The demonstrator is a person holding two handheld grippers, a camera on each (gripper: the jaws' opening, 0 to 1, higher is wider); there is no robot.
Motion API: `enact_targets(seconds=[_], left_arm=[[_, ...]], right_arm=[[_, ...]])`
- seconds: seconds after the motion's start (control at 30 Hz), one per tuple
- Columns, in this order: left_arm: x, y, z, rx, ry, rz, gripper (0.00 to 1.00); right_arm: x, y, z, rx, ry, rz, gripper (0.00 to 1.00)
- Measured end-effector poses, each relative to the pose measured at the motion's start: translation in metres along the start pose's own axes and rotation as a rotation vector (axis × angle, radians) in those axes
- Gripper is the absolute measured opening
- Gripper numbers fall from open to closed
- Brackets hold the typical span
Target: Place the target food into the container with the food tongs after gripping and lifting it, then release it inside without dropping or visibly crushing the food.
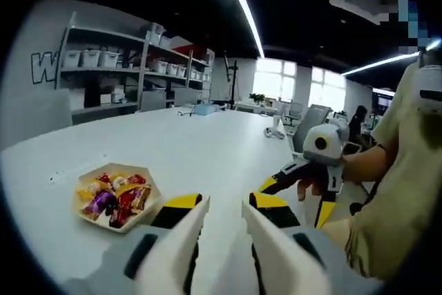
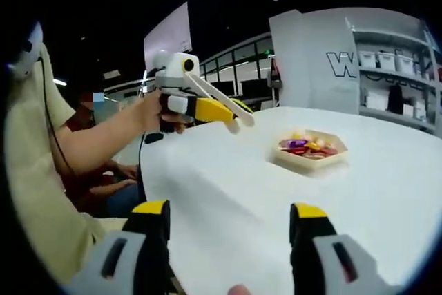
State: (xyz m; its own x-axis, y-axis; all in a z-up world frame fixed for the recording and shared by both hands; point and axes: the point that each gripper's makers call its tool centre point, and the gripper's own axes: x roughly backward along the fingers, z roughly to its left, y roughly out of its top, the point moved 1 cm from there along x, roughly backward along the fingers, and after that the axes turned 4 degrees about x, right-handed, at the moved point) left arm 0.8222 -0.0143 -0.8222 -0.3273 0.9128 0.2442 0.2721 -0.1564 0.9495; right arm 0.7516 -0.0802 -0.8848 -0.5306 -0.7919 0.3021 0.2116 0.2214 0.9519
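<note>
left gripper view looks along my left gripper point(image 1: 224, 229) across a white table point(image 1: 207, 150), and its 2 jaws stand parted with bare tabletop showing in the gap; nothing is between them. just ahead and to the left sits a hexagonal tray point(image 1: 153, 195) holding wrapped candies point(image 1: 114, 198) in red, yellow and purple. that is the food i am after, and it lies loose in the tray, untouched. i judge the left gripper is held low and close to the tray so that it can reach in or steady it.

further right in this view my right gripper point(image 1: 304, 184) is raised off the table in the person's hand point(image 1: 314, 186), well apart from the tray. its jaws look parted at the tips and carry nothing.

the right gripper view shows that gripper's own jaws wide apart over the table, empty too, with the tray point(image 2: 311, 161) and candies point(image 2: 307, 146) sitting well ahead near the far side. the left gripper point(image 2: 238, 117) hangs in the air to the left of it, gripped by a hand point(image 2: 155, 112), angled down toward the tray.

i see no tongs and no separate receiving container in these frames, so i cannot tell where the food is meant to go. my read is that the task has barely begun: both grippers are poised on either side of the tray, neither touching it, with no grip yet made.
</note>
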Motion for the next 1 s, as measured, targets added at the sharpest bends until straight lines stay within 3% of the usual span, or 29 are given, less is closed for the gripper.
enact_targets(seconds=[0.27,0.47,0.73,1.0], left_arm=[[0.002,-0.001,-0.007,0.011,-0.027,-0.013,0.25],[0.005,0.005,-0.024,0.004,-0.098,-0.049,0.25],[0.004,0.009,-0.031,0.016,-0.133,-0.075,0.25],[-0.004,0.005,-0.042,0.018,-0.175,-0.063,0.24]], right_arm=[[0.001,0.002,-0.002,0.008,0.005,-0.002,0.67],[-0.001,0.006,0.002,0.018,0.029,-0.004,0.64],[-0.003,0.013,0.004,0.035,0.063,-0.008,0.60],[-0.008,0.024,0.004,0.071,0.117,-0.012,0.52]])
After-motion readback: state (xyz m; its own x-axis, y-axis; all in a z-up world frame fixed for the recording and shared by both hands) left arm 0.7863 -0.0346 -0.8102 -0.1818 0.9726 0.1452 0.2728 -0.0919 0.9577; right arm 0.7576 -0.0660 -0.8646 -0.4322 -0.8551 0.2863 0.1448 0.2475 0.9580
